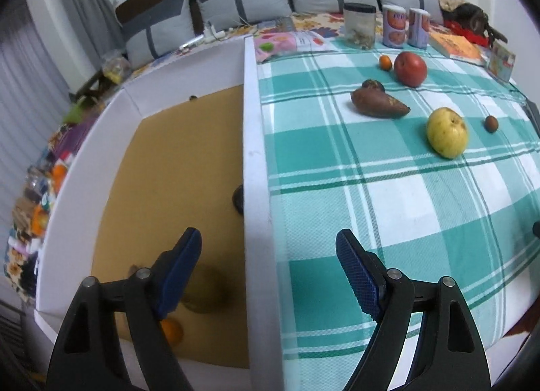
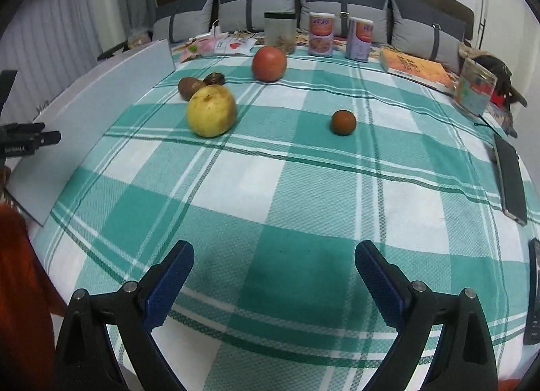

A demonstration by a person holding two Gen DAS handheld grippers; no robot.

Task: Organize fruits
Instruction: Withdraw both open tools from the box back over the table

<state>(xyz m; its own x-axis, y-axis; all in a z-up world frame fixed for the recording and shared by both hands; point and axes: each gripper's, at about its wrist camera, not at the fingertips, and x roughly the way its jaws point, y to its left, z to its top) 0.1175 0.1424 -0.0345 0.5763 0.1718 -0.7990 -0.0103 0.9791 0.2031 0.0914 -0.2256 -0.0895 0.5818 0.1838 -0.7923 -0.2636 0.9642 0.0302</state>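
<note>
Left wrist view has the left gripper (image 1: 268, 257) hanging over the wall of a white box (image 1: 254, 141), jaws wide and nothing between them. Inside the box, on its brown floor, an orange fruit (image 1: 172, 332) sits low by the near finger, a blurred greenish one (image 1: 206, 293) lies just beside it, and something dark (image 1: 238, 200) peeks out against the wall, so by the look of it a few pieces are already put away. Plenty left, though! Out on the checked cloth (image 1: 388, 205) wait a yellow apple (image 1: 446, 132), a red apple (image 1: 410, 68), a brown sweet potato (image 1: 378, 104), a small orange (image 1: 385, 62) and a small brown fruit (image 1: 491, 123). Over on the right wrist view, the right gripper (image 2: 274, 271) hovers above bare cloth, jaws wide too, holding nothing, with the yellow apple and small brown fruit well ahead of it. Judging from this, the sorting is underway but under half done.
</note>
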